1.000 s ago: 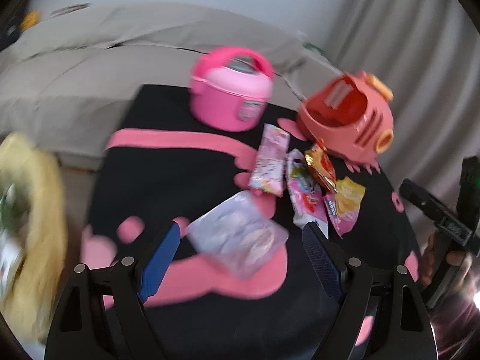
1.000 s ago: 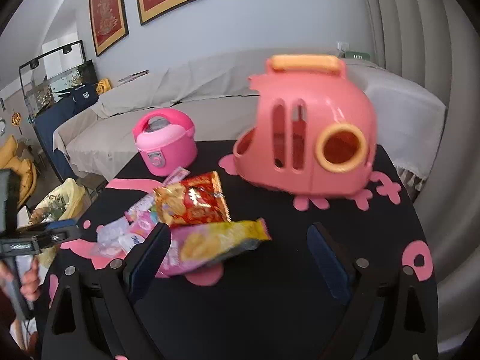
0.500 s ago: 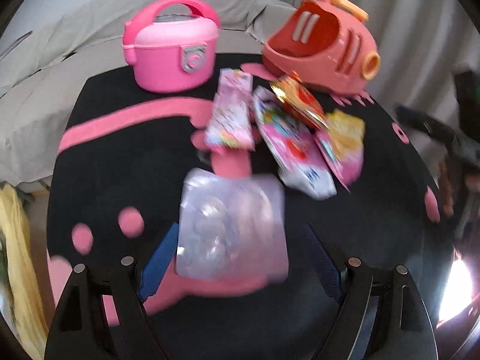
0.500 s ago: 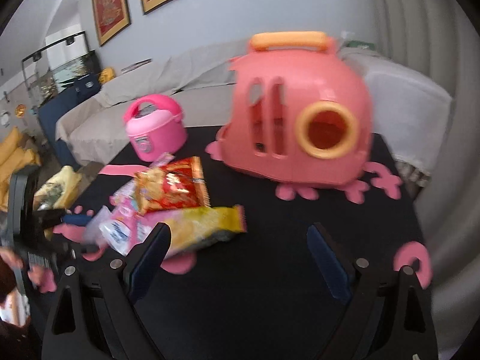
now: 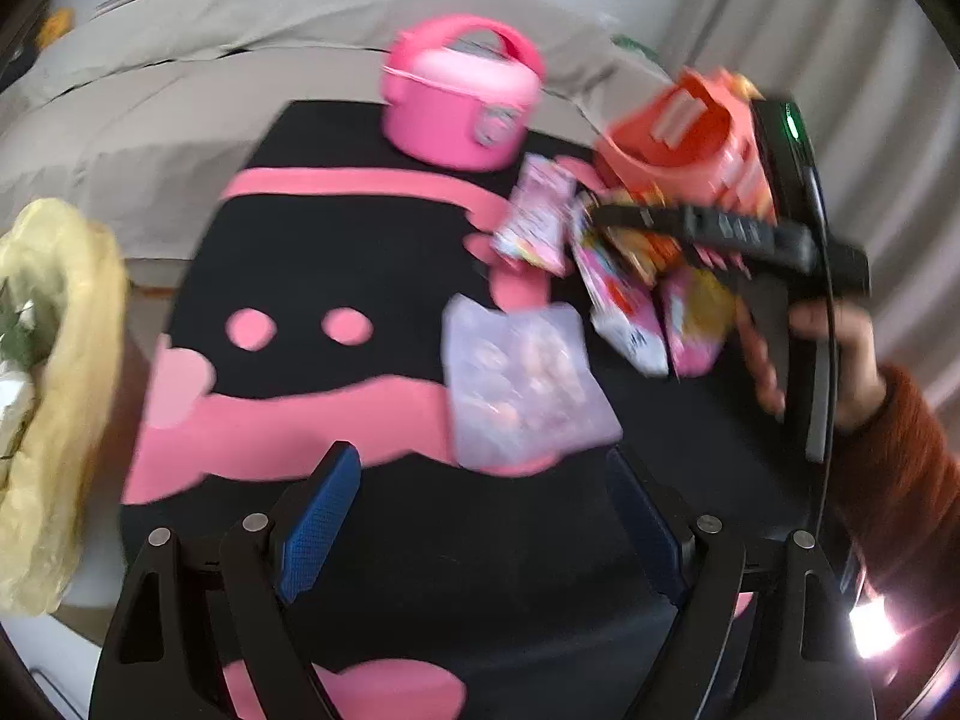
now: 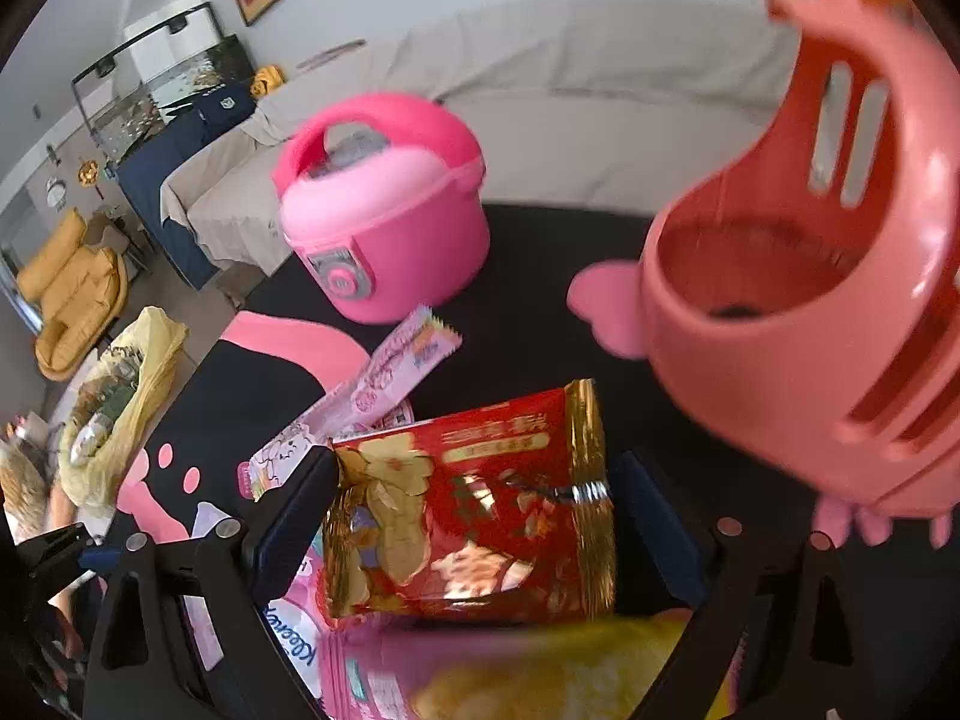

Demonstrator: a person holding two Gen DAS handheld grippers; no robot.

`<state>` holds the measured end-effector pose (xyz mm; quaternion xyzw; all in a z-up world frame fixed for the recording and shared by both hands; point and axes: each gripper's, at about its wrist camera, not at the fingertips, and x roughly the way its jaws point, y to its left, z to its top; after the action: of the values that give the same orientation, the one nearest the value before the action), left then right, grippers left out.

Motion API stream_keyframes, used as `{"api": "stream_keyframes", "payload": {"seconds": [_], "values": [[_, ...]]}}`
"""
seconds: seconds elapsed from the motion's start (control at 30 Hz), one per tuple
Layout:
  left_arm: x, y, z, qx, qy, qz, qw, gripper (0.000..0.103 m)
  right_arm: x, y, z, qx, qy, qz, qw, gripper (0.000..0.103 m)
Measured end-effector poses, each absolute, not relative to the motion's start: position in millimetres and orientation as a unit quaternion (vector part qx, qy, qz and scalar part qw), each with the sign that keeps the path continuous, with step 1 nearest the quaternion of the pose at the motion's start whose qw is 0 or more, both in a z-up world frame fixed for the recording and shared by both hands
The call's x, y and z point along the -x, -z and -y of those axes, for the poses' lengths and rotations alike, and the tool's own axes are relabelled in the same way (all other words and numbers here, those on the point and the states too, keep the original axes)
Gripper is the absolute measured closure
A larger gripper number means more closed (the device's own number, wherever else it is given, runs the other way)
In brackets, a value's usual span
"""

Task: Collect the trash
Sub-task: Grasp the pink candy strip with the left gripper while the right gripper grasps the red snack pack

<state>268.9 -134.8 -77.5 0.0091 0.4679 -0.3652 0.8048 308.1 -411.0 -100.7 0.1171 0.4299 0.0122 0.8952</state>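
Right tool (image 6: 474,534) spread wide astride the red snack packet (image 6: 474,510); left tool (image 5: 480,516) wide at six o'clock of clear wrapper (image 5: 522,384). Closing may snag the yellow packet (image 6: 540,672) underneath.

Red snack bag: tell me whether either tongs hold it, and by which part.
Not held. The right tongs stand open around the red snack bag; the left tongs are open and empty.

1. My red-and-gold snack bag (image 6: 474,510) lies flat, just in front of the coral basket (image 6: 798,312).
2. The clear pouch (image 5: 522,378) lies flat, well in front of that basket.
3. The yellow trash bag (image 5: 54,396) gapes open, far left of it.
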Motion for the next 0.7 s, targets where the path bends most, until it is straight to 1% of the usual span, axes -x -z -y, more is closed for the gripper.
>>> {"api": "stream_keyframes", "payload": {"seconds": [0.07, 0.1, 0.17, 0.2, 0.23, 0.27, 0.37, 0.57, 0.63, 0.7], "values": [[-278.0, 73.3, 134.1, 0.004, 0.363, -0.465, 0.807, 0.019, -300.8, 103.4, 407.0, -0.115, -0.024, -0.439, 0.891, 0.037], [-284.2, 70.9, 137.3, 0.01, 0.364, -0.461, 0.809, 0.019, -294.2, 104.4, 403.9, -0.104, -0.023, -0.446, 0.889, 0.044], [-293.4, 66.4, 146.0, 0.013, 0.367, -0.452, 0.813, 0.019, -279.8, 102.4, 400.2, -0.086, -0.02, -0.445, 0.891, 0.061], [-298.1, 63.9, 152.3, 0.014, 0.371, -0.446, 0.814, 0.019, -270.2, 99.5, 399.7, -0.081, -0.019, -0.442, 0.893, 0.066], [-302.9, 60.7, 161.4, 0.015, 0.375, -0.438, 0.816, 0.019, -259.8, 95.8, 400.8, -0.081, -0.018, -0.437, 0.895, 0.075], [-307.1, 58.2, 170.1, 0.014, 0.381, -0.431, 0.818, 0.019, -251.1, 92.3, 403.3, -0.085, -0.016, -0.432, 0.898, 0.081], [-321.8, 56.8, 202.6, -0.005, 0.383, -0.419, 0.823, 0.019, -232.4, 83.2, 413.6, -0.088, 0.01, -0.422, 0.902, 0.088], [-342.9, 66.8, 253.0, -0.021, 0.372, -0.432, 0.821, 0.023, -197.5, 71.3, 445.3, -0.112, 0.058, -0.404, 0.906, 0.089], [-344.1, 70.0, 267.7, -0.033, 0.36, -0.437, 0.824, 0.026, -186.1, 72.9, 455.3, -0.129, 0.07, -0.399, 0.905, 0.089], [-345.0, 73.6, 280.2, -0.05, 0.337, -0.439, 0.831, 0.032, -178.5, 75.4, 461.6, -0.134, 0.079, -0.397, 0.905, 0.088]]}}
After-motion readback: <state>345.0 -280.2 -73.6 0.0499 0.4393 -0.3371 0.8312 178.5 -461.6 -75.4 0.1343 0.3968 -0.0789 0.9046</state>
